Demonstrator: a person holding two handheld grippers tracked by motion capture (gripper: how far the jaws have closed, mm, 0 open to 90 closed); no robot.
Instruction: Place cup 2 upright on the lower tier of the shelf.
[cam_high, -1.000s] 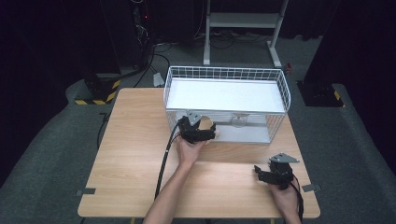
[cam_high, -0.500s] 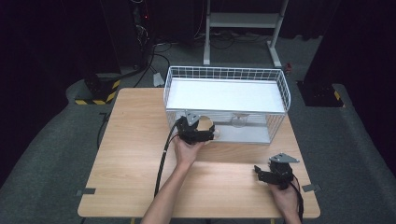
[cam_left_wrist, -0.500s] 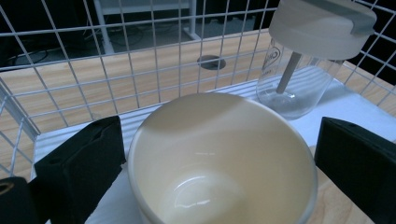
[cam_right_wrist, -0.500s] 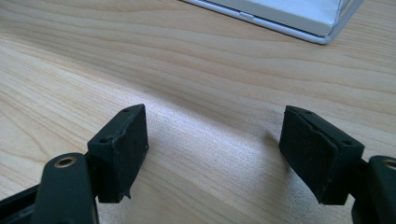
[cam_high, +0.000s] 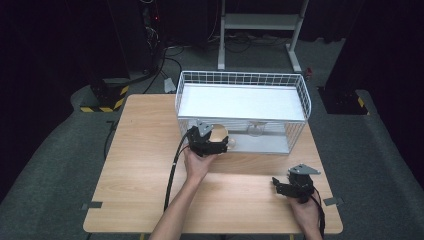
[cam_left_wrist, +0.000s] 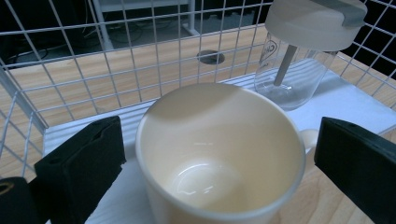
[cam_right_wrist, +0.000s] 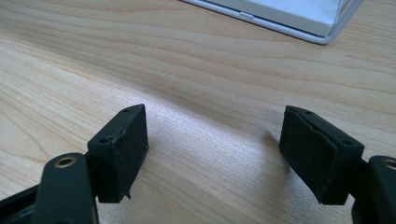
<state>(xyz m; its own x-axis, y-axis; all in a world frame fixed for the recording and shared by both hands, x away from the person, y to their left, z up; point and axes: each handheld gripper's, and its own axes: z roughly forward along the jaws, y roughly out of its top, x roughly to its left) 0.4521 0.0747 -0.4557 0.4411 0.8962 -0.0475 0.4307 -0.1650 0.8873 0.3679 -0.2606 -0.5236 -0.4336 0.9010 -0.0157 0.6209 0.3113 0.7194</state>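
The wooden table (cam_high: 145, 165) carries a white wire basket (cam_high: 240, 80) at its far side, and your work sits at that basket's near wall. The wall is your biggest hazard: in the left gripper view the wires stand just beyond the cream mug (cam_left_wrist: 219, 154), so a push forward could knock the rim against the mesh and tip it.

Inside the basket, to the right of the mug, stands a clear bottle with a white lid (cam_left_wrist: 303, 51). It is close. If you swing the mug right as you set it in, you could strike the bottle and topple it.

The mug itself sits between the jaws of your left gripper (cam_high: 207, 142), at the basket's near left. The jaws flank it on both sides, yet a gap shows at each pad, so they look apart rather than pressing. I judge the hold unsure: lift now and the mug may slip. Its small handle points right, toward one pad, and could catch there as you close.

Your right gripper (cam_right_wrist: 215, 154) rests over bare table at the near right, jaws apart and holding nothing, well clear of the work.
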